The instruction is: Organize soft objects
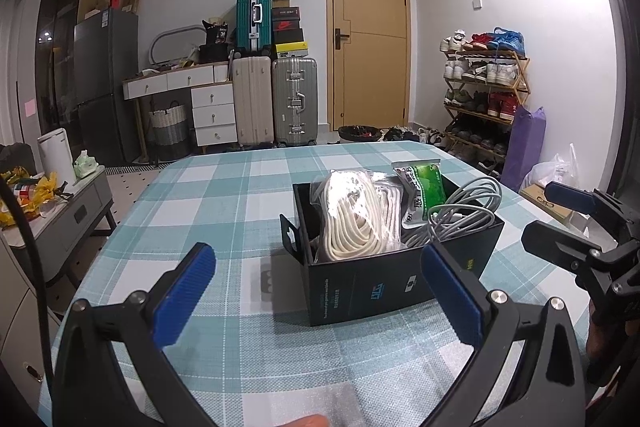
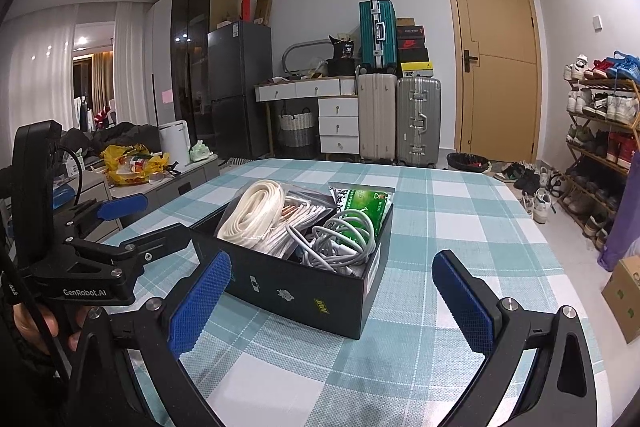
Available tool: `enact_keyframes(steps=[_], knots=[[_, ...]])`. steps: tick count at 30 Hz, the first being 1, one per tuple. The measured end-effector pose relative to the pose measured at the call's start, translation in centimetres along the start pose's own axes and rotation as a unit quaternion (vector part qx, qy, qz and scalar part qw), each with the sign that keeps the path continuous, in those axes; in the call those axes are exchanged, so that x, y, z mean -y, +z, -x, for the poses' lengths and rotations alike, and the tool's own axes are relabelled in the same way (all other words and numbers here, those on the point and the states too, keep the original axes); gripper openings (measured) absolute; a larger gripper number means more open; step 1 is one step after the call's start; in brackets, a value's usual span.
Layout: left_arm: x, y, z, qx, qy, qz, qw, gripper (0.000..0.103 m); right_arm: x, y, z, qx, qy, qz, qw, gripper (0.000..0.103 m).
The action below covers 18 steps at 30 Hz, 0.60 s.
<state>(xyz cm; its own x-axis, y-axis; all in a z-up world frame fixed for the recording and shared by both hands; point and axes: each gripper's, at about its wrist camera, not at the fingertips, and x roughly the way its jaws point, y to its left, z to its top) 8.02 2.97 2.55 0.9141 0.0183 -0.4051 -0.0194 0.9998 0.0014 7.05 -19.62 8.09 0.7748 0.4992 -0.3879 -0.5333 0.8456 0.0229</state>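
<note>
The black box [image 1: 394, 267] sits on the checked desk [image 1: 208, 195], straight ahead of both claws, and everything soft is already inside it: a bagged coil of cream rope [image 1: 352, 219] on its left side, a grey cable bundle [image 1: 460, 215] on its right, and a green packet [image 1: 424, 191] standing at the back between them.

The left claw [image 1: 320, 291] hovers above the desk with its blue pads spread wide and nothing between them. From its camera the box lies just ahead and a little to the right, with one front corner pointing toward it. The right claw [image 2: 332, 303] is likewise wide open and empty; in its own view the box [image 2: 304, 279] lies ahead and slightly left, its long axis running away toward the far left.

Both claws sit close to the box, one at each flank, so neither is clearly nearer overall. By side, the rope [image 2: 256, 215] falls to the left claw and the cable bundle [image 2: 340, 239] to the right. Whether anything loose lies beneath the coils is hard to tell, since the box walls hide the bottom.
</note>
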Motion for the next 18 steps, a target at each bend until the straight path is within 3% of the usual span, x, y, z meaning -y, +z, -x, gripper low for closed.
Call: enact_keyframes(steps=[18], knots=[[0.04,0.04,-0.06,-0.002,-0.002,-0.001,1.0,0.103,0.11,0.06,0.04,0.002,0.001,-0.001,1.0,0.102]])
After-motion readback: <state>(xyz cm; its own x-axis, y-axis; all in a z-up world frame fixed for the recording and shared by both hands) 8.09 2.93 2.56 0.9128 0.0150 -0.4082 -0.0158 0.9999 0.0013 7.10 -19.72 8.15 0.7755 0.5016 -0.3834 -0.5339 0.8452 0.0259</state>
